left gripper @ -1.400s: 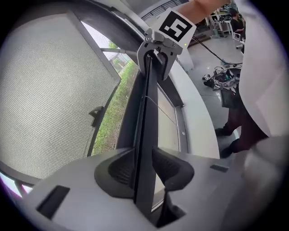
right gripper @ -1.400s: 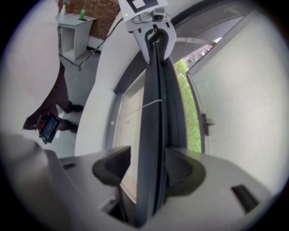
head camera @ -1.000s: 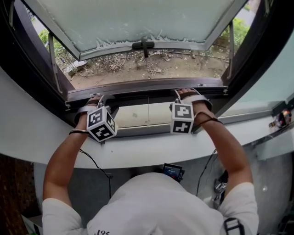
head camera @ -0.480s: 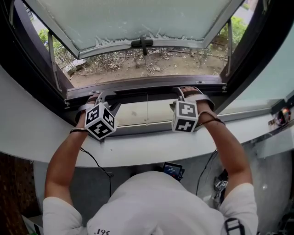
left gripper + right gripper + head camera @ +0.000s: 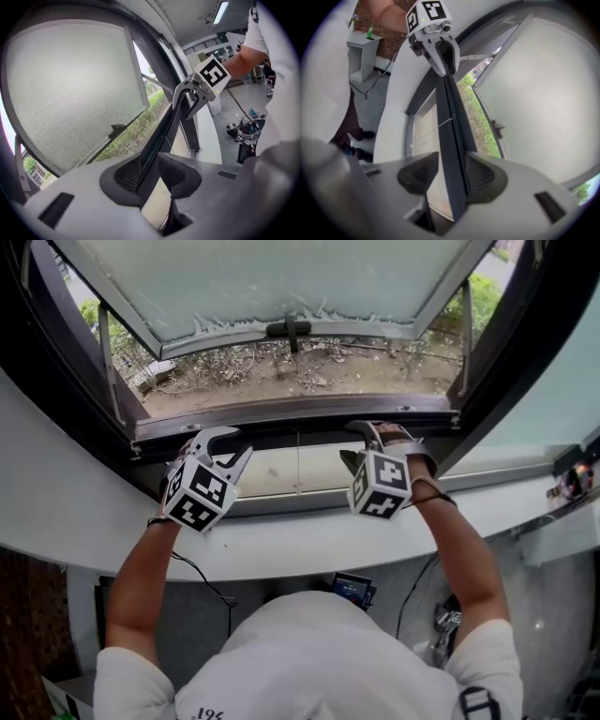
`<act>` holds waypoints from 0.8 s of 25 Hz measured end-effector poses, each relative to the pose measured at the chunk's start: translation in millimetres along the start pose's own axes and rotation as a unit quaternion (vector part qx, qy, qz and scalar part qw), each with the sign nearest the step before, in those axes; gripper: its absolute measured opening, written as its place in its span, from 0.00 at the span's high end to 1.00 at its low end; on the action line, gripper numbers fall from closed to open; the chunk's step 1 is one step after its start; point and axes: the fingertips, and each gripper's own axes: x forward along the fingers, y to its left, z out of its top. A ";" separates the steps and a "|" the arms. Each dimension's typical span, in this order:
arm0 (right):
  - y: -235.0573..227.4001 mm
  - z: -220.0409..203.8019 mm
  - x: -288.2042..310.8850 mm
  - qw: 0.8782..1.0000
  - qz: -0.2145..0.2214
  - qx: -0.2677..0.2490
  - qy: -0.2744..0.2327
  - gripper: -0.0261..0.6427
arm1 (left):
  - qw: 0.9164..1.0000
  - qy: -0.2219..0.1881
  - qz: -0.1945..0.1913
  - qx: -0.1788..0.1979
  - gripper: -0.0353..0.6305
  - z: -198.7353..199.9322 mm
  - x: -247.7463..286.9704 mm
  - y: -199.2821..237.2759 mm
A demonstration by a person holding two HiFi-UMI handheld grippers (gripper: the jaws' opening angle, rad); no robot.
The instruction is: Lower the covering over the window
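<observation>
My left gripper [image 5: 149, 165] pinches the dark bar [image 5: 451, 117], at 12 o'clock, low on the window [image 5: 281, 277]. My right gripper [image 5: 452, 173] has just been closing on the bar; one pad is still loose. I can't make out the covering itself.

The long metal bar [image 5: 450, 140] is dark grey, the curved sill [image 5: 281, 551] white, the frosted glass pane [image 5: 281, 277] pale greenish; the marker cube [image 5: 199, 495] has black-and-white squares.
</observation>
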 end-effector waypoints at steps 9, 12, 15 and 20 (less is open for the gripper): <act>-6.3 17.9 -34.1 0.980 -0.066 0.158 -0.103 0.85 | 0.970 -0.141 0.048 -0.192 0.79 32.3 -38.5 -0.9; -6.8 22.8 -44.8 0.969 -0.073 0.197 -0.130 0.88 | 0.960 -0.165 0.050 -0.219 0.81 39.8 -44.3 -11.9; -8.7 27.0 -57.4 0.957 -0.081 0.228 -0.157 0.89 | 0.947 -0.189 0.053 -0.254 0.83 45.7 -51.5 -24.1; -11.7 25.7 -79.2 0.929 -0.087 0.295 -0.207 0.91 | 0.930 -0.220 0.052 -0.289 0.89 55.0 -60.2 -51.0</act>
